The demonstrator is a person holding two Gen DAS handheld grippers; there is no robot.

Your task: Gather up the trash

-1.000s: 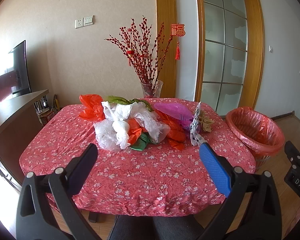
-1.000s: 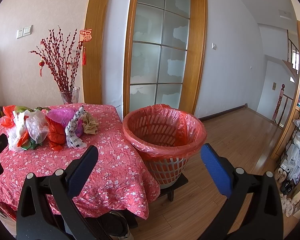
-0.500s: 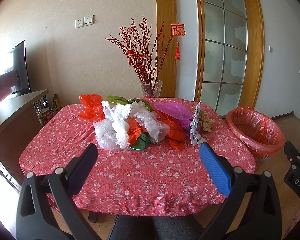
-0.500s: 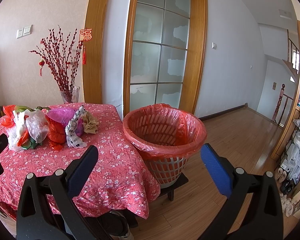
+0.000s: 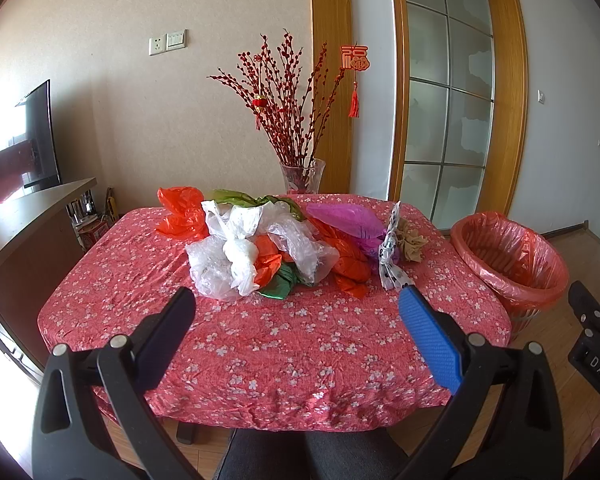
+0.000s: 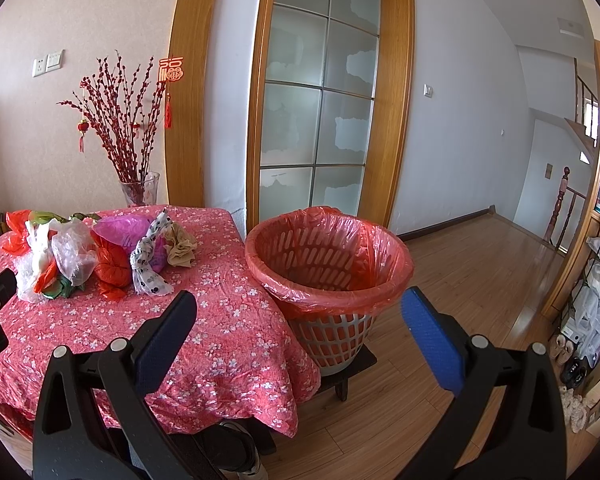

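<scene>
1. The left gripper (image 5: 296,322) hangs over the near edge of the worktop (image 5: 284,356), which wears a red flowered cloth; its jaws stand wide apart and hold nothing.
2. The right gripper (image 6: 298,320) is level with the worktop's right edge, facing the bin (image 6: 328,280); its jaws are likewise spread wide and empty.
3. The trash (image 5: 260,240) lies heaped toward the far edge of the worktop (a tangle of crumpled plastic bags: clear, white, orange, green and purple).
4. At the right end of the heap a spotted white wrapper (image 5: 392,256) stands upright, with a crumpled brown paper (image 5: 412,242) touching it.
5. The bin is lined with an orange bag and stands on a low dark stool (image 6: 352,368), just beside the worktop's right edge.
6. A glass vase of red twigs (image 5: 302,176) stands at the far edge, behind the heap.
</scene>
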